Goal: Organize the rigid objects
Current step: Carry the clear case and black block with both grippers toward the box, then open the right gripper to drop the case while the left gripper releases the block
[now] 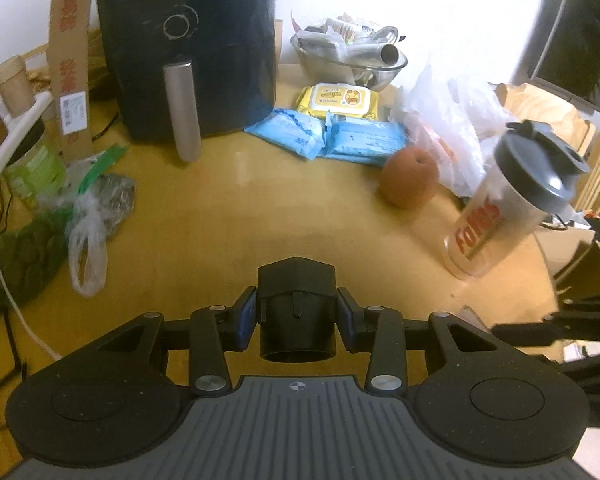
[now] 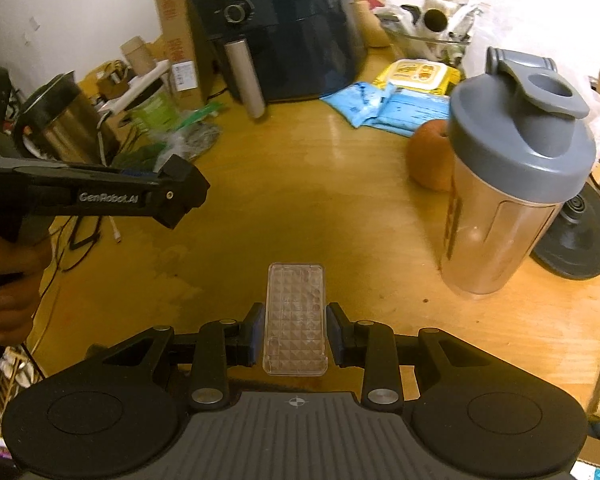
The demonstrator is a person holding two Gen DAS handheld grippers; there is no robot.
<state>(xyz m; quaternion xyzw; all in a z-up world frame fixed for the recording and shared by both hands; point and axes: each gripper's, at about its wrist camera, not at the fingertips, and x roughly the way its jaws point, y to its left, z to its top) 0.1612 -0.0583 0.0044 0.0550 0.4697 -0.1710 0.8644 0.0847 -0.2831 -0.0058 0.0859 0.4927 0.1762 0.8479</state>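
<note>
My left gripper [image 1: 296,316] is shut on a black cylindrical cap-like part [image 1: 296,308], held above the wooden table [image 1: 228,216]. It also shows from the side in the right wrist view [image 2: 180,192]. My right gripper [image 2: 294,330] is shut on a clear textured plastic case [image 2: 294,320], held over the table's front. A shaker bottle with a grey lid [image 2: 508,184] stands at the right; it also shows in the left wrist view [image 1: 508,200]. A silver cylinder [image 1: 182,110] stands in front of the black air fryer [image 1: 188,40].
An orange fruit [image 1: 408,180] lies beside the bottle. Blue and yellow wipe packs [image 1: 332,128], plastic bags [image 1: 452,128] and a glass bowl of clutter [image 1: 348,52] fill the back. Green bags [image 1: 60,208] and cables lie left. A black round base [image 2: 580,236] sits at the right edge.
</note>
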